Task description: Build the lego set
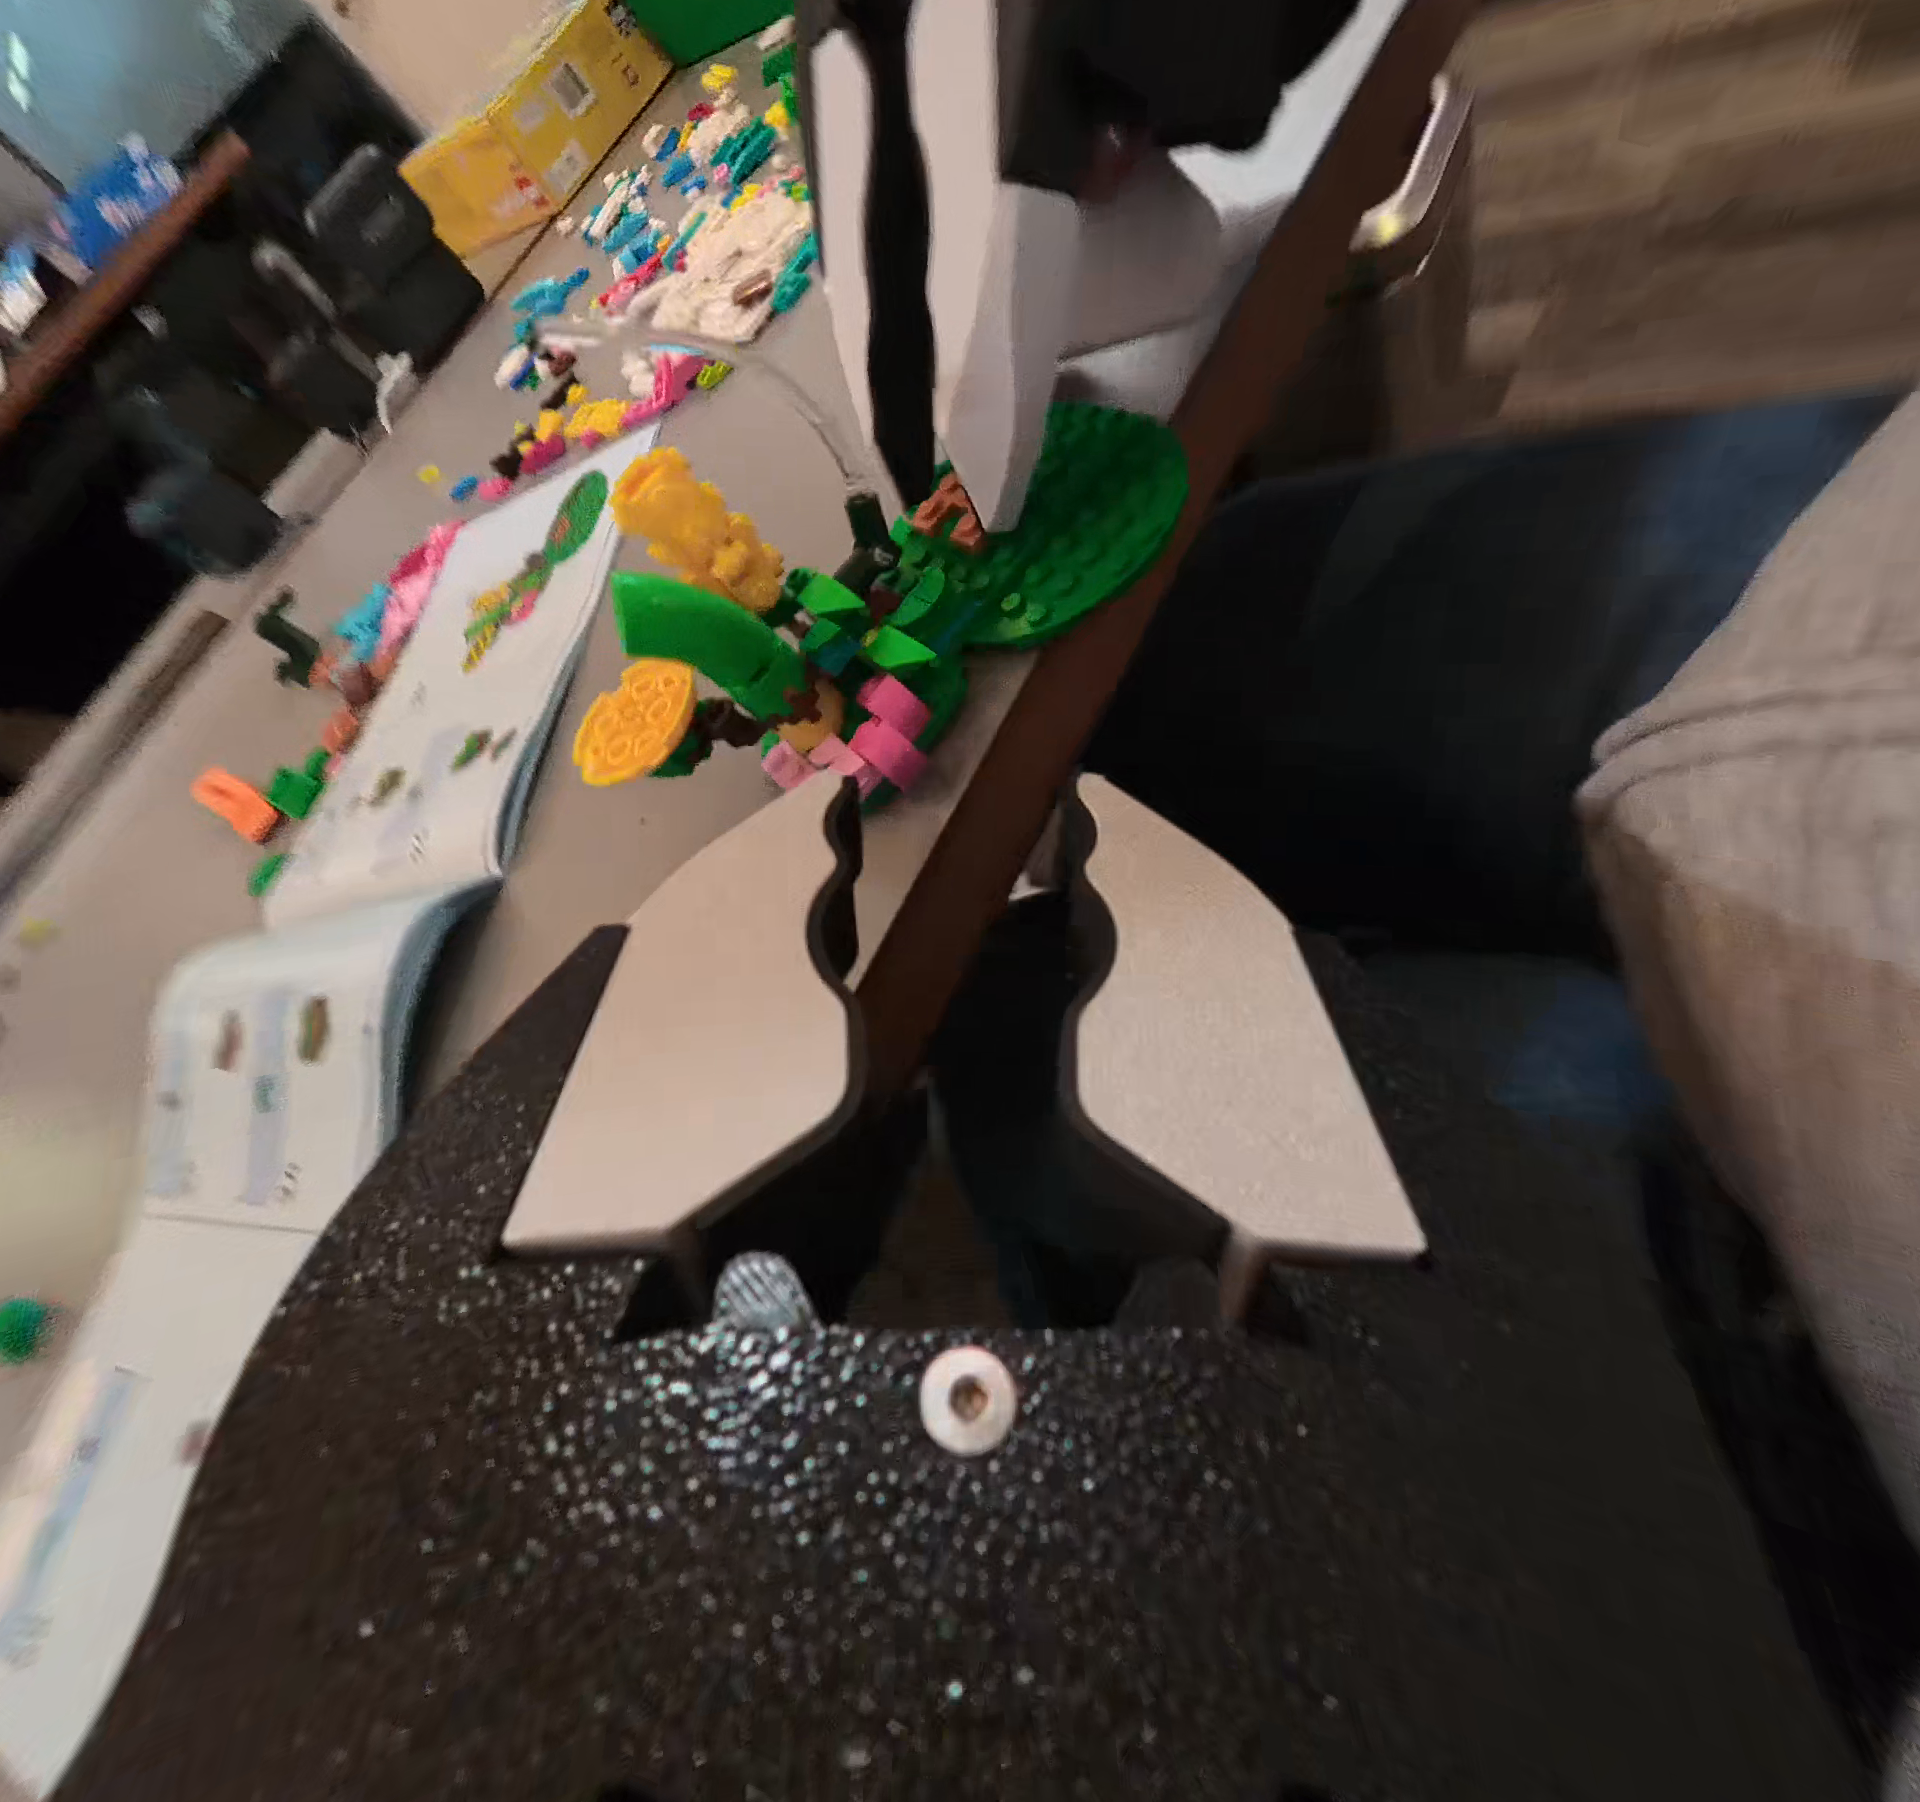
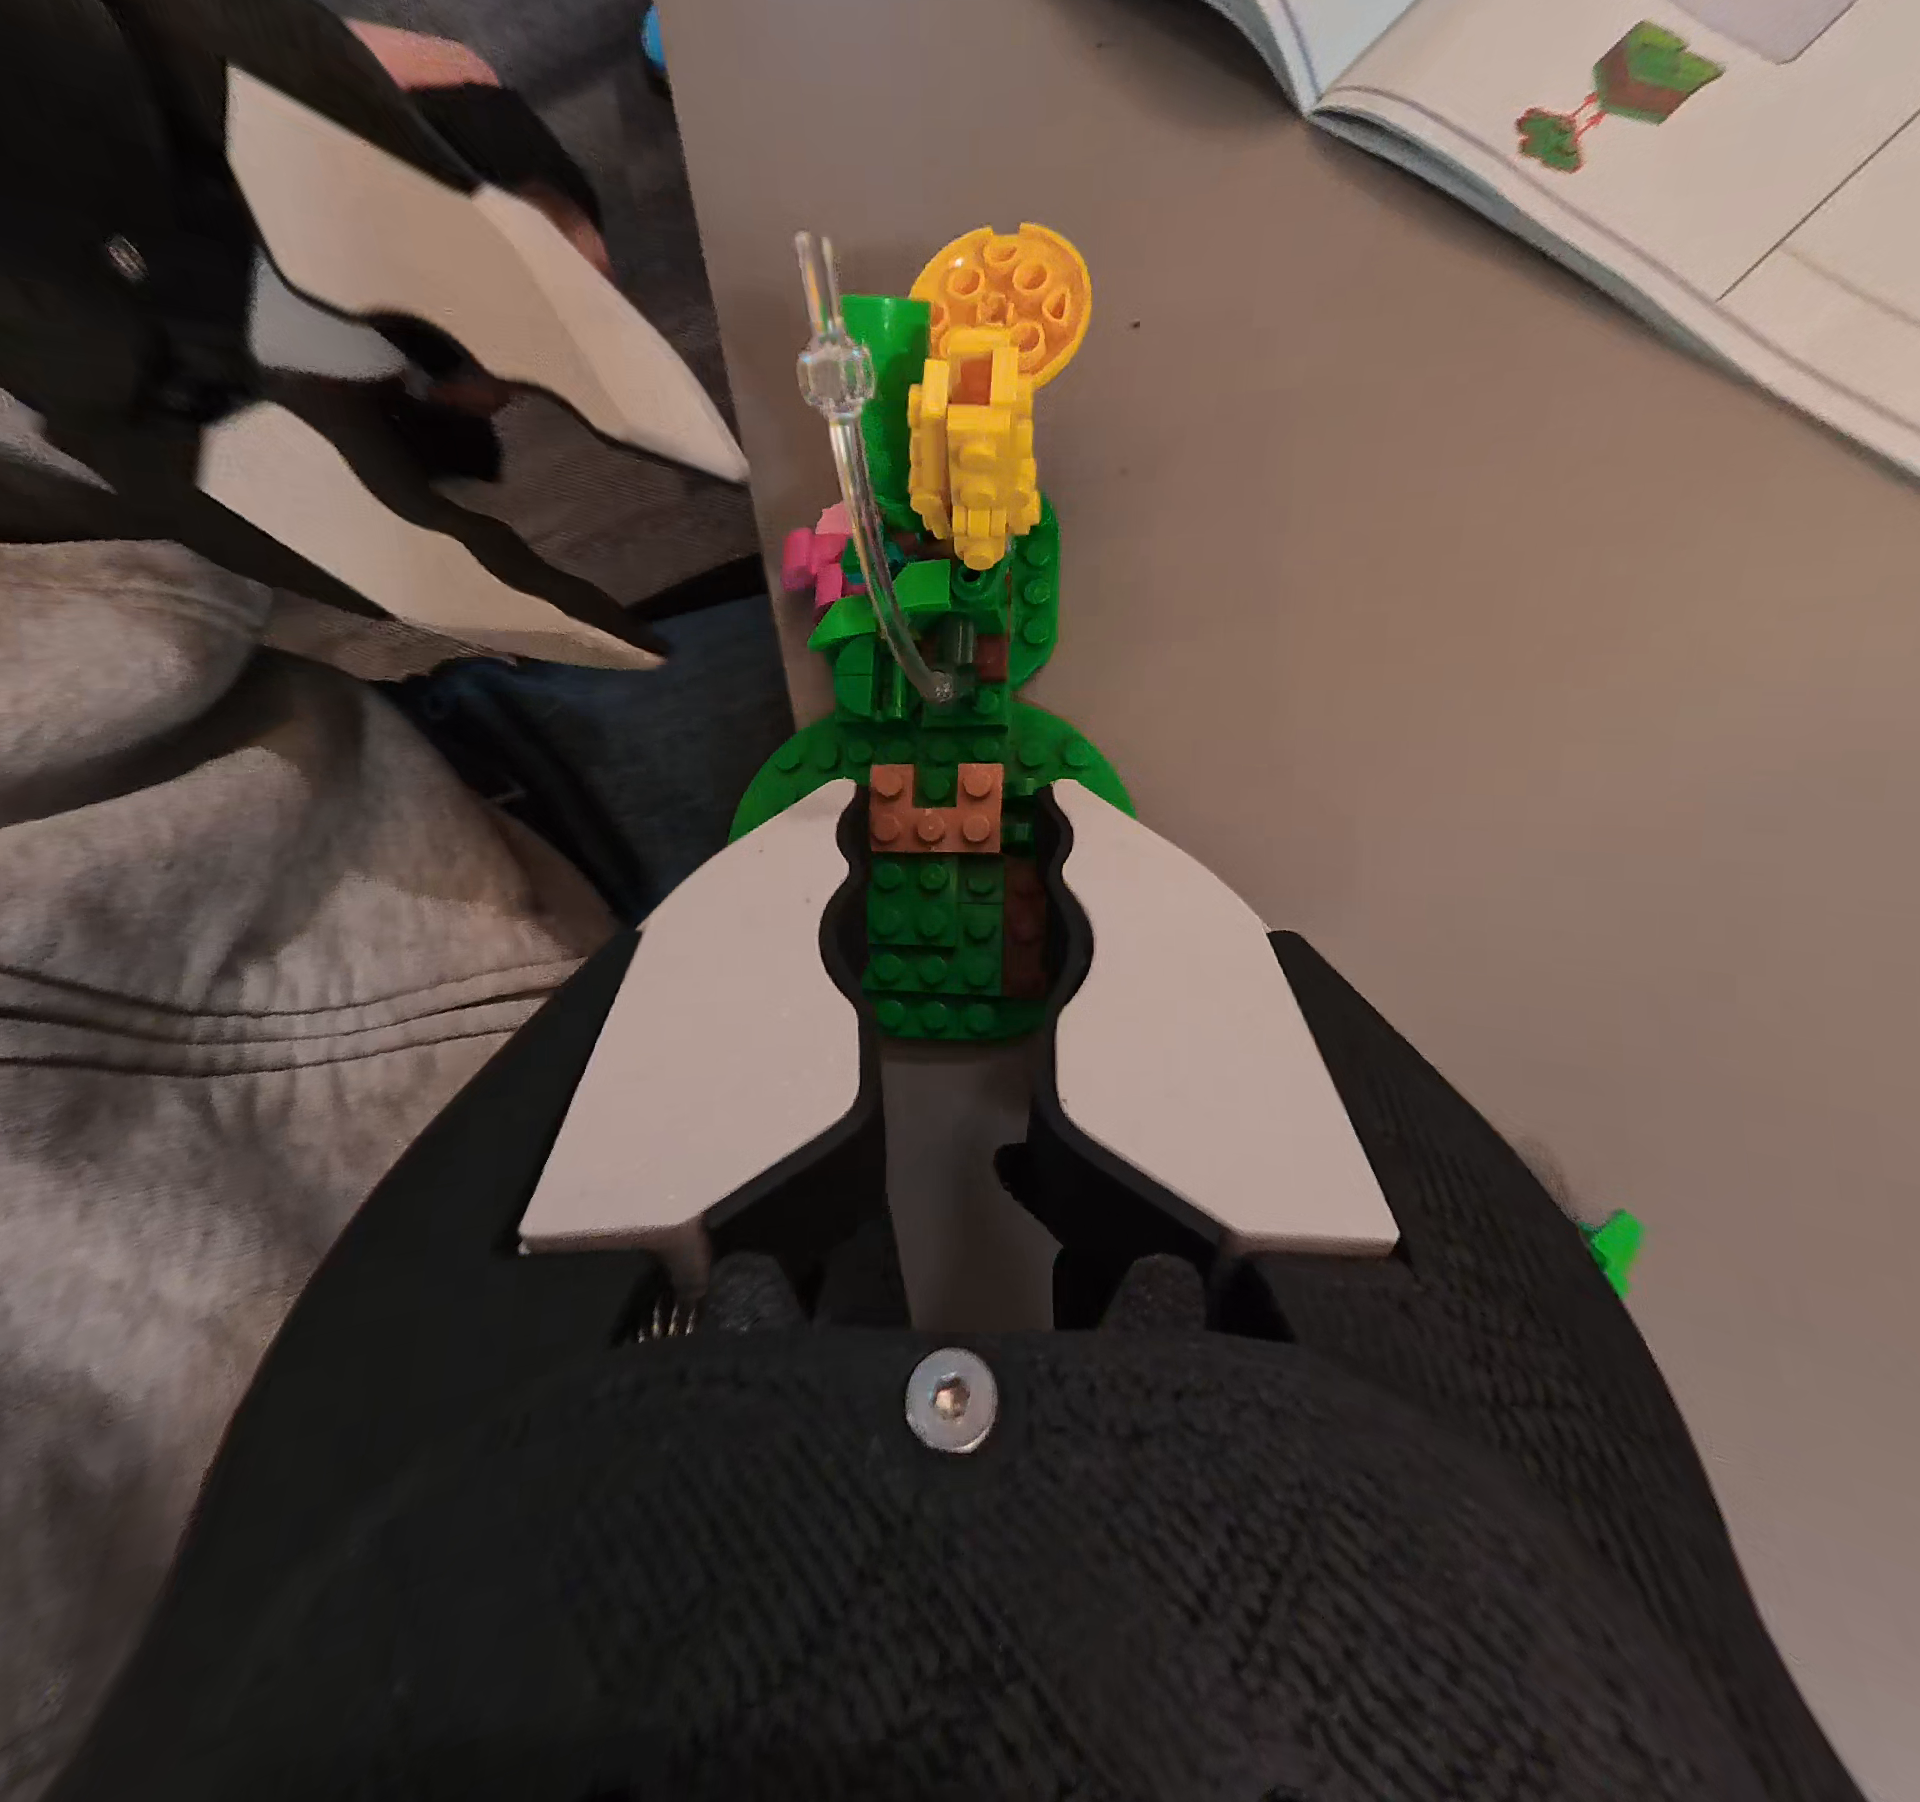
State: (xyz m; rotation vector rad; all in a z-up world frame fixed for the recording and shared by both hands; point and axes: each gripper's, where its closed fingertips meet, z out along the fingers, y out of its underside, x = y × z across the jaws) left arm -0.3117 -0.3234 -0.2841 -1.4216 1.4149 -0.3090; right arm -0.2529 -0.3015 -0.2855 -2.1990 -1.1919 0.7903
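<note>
Right gripper (image 2: pixel 951 879) clamped on the green studded brick plant model (image 2: pixel 935 931), pads pressing its sides, at the grey desk (image 2: pixel 1351 713) edge. Left gripper (image 1: pixel 961 879) open, bare, just short of the model's pink flower (image 1: pixel 883 729).

Motion blur smears the loose bricks (image 1: pixel 665 225); the open booklet (image 2: pixel 1621 90) runs off-frame.

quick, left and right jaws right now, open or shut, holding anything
Left gripper: open, holding nothing, at the table edge.
Right gripper: shut on the brick plant model, around its raised green and brown block.
</note>
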